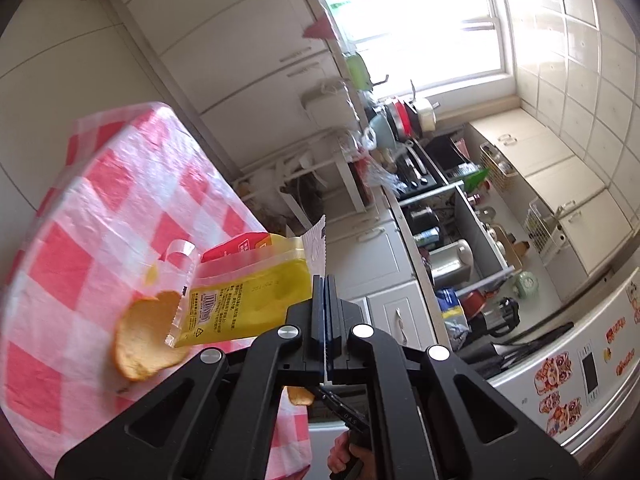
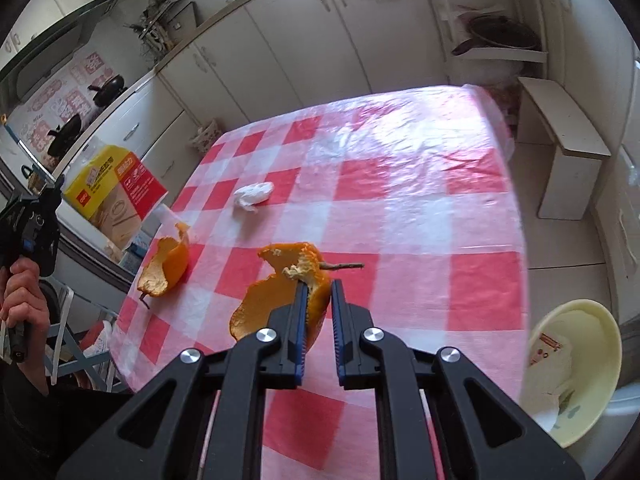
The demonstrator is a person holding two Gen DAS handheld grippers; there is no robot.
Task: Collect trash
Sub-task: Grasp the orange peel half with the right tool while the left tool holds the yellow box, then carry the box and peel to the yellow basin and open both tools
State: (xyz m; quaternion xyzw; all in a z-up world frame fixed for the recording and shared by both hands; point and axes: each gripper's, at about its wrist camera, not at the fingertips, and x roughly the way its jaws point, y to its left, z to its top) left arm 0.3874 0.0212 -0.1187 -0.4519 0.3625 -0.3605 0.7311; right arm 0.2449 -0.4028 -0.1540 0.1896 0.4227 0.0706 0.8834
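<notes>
My left gripper (image 1: pixel 325 280) is shut on a yellow snack wrapper (image 1: pixel 244 300), held above the red-checked table (image 1: pixel 100 208); the wrapper's white torn edge sticks out past the fingertips. An orange peel (image 1: pixel 144 340) lies on the table under it. In the right wrist view my right gripper (image 2: pixel 320 286) is shut on a large orange peel (image 2: pixel 280 292) with a small stem, its jaws a little apart around the peel. A second orange peel (image 2: pixel 166 266) and a crumpled white tissue (image 2: pixel 254 194) lie on the table (image 2: pixel 440 220). A cream trash bin (image 2: pixel 576 364) holding wrappers sits beyond the table's right edge.
Kitchen cabinets and a cluttered counter (image 1: pixel 460 220) run beyond the table. A yellow and red box (image 2: pixel 116 188) stands off the table's left edge. A white stool (image 2: pixel 564 140) stands at the far right. The left gripper's handle and hand (image 2: pixel 24 248) show at far left.
</notes>
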